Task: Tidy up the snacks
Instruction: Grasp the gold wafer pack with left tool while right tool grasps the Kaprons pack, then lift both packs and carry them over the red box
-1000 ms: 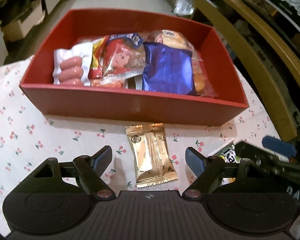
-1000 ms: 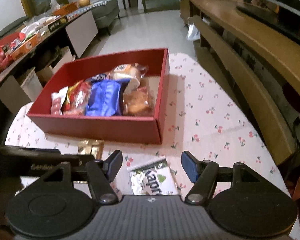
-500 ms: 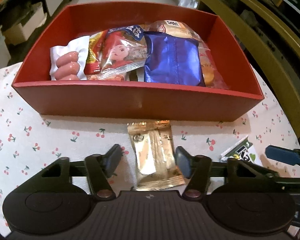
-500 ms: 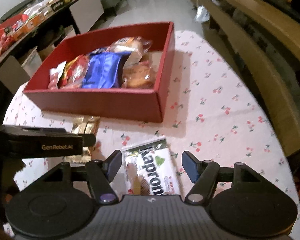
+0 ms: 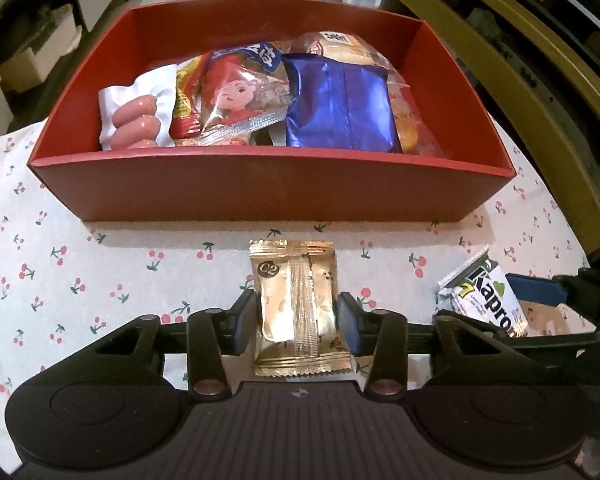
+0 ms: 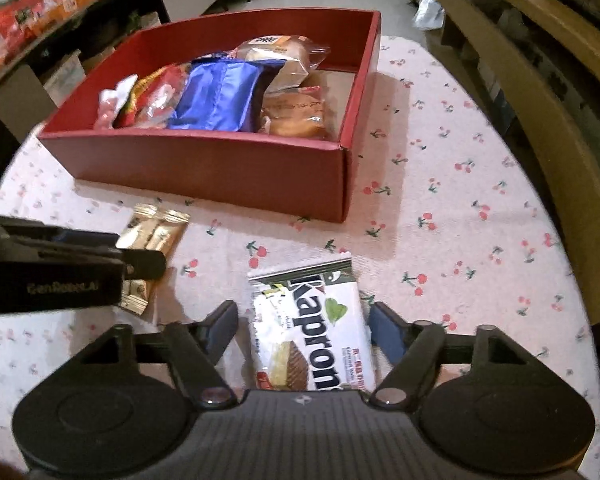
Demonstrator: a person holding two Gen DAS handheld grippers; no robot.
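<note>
A red box (image 5: 260,192) holds a sausage pack (image 5: 134,122), a red cartoon bag (image 5: 228,96), a blue foil bag (image 5: 338,110) and bread packs. A gold snack packet (image 5: 298,304) lies on the cherry-print cloth before the box. My left gripper (image 5: 298,320) has closed on its sides. A white Kaproni wafer pack (image 6: 308,328) lies flat to the right. My right gripper (image 6: 302,330) straddles it with its fingers near the pack's edges, slightly apart from them. The box also shows in the right wrist view (image 6: 204,164), with the gold packet (image 6: 152,236) partly behind the left gripper.
The round table's cloth (image 6: 460,200) has free room right of the box. A wooden bench or shelf (image 6: 540,80) runs along the right. Shelves with more snacks (image 6: 32,20) stand at the far left, off the table.
My left gripper's fingers have closed in onto the gold packet. My right gripper has come down and forward over the Kaproni pack, and its fingers have narrowed around it.
</note>
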